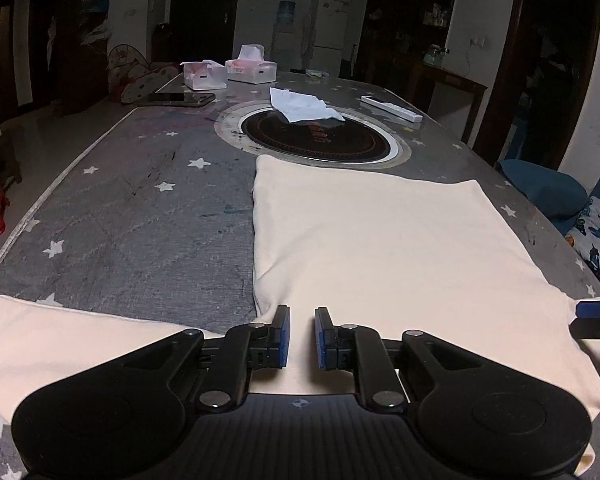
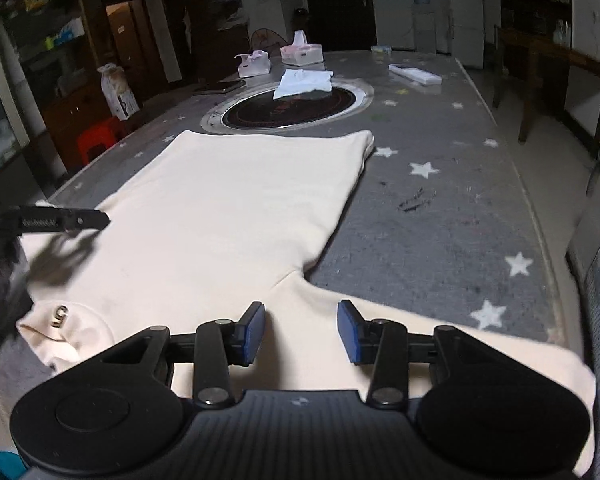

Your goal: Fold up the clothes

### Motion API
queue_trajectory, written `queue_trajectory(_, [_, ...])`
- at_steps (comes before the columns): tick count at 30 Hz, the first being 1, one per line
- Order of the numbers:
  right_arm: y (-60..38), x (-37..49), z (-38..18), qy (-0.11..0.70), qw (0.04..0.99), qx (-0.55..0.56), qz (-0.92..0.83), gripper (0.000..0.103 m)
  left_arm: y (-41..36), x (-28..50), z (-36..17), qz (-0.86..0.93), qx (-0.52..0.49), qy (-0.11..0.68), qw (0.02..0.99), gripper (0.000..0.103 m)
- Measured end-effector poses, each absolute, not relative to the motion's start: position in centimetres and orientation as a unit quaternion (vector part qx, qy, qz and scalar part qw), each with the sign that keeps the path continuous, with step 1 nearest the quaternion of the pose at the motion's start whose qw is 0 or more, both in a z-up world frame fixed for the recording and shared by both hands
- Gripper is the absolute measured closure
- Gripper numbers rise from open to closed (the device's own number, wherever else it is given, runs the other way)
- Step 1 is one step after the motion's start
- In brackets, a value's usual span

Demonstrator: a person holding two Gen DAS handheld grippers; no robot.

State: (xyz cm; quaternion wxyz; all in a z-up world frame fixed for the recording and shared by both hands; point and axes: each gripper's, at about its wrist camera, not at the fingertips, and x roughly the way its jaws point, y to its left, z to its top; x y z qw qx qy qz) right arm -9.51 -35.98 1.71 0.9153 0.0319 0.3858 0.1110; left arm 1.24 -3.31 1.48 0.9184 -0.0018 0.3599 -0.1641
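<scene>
Lying flat on the star-patterned table (image 1: pixel 140 216), the cream shirt (image 1: pixel 380 232) has its body running away from the camera and its sleeves spread to either side near the close edge. It looks like soft, light cotton that will drape and wrinkle rather than hold a shape, so a pinch at a seam or sleeve edge should lift it cleanly. The left gripper (image 1: pixel 302 338) hovers over the cloth by the left armpit with its fingers slightly apart, holding nothing; the right gripper (image 2: pixel 302 332) sits over the right sleeve root, fingers wider apart, also empty. Bare table lies on both sides of the body for folding sleeves inward; the round hotplate (image 2: pixel 292 110) and white cloth (image 2: pixel 304 82) sit just beyond the hem.
</scene>
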Motion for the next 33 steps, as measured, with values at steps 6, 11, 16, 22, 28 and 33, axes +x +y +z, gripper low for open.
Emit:
queue_trajectory(6, [-37.9, -11.7, 2.6, 0.378, 0.922, 0.032, 0.077, 0.063, -4.4, -0.1, 2.6, -0.18, 0.0, 0.354, 0.918, 0.087])
queue_trajectory(11, [-42.0, -14.4, 2.6, 0.379, 0.924, 0.057, 0.001, 0.063, -7.1, -2.5, 3.6, -0.24, -0.003, 0.345, 0.907, 0.085])
queue_trajectory(16, [-45.6, -16.6, 2.0, 0.38, 0.919, 0.084, -0.061, 0.063, -10.2, -4.5, 3.8, -0.293, 0.003, 0.345, 0.892, 0.082])
queue_trajectory(22, [-48.3, -17.6, 0.9, 0.377, 0.916, 0.106, -0.092, 0.063, -12.9, -6.3, 3.2, -0.334, 0.031, 0.351, 0.874, 0.079])
queue_trajectory(28, [-50.6, -18.5, 0.3, 0.369, 0.909, 0.168, -0.092, 0.063, -13.7, -7.7, 2.7, -0.35, 0.051, 0.355, 0.865, 0.075])
queue_trajectory(33, [-52.4, -19.7, -0.7, 0.354, 0.898, 0.248, -0.086, 0.059, -14.2, -7.8, 2.8, -0.351, 0.061, 0.353, 0.865, 0.073])
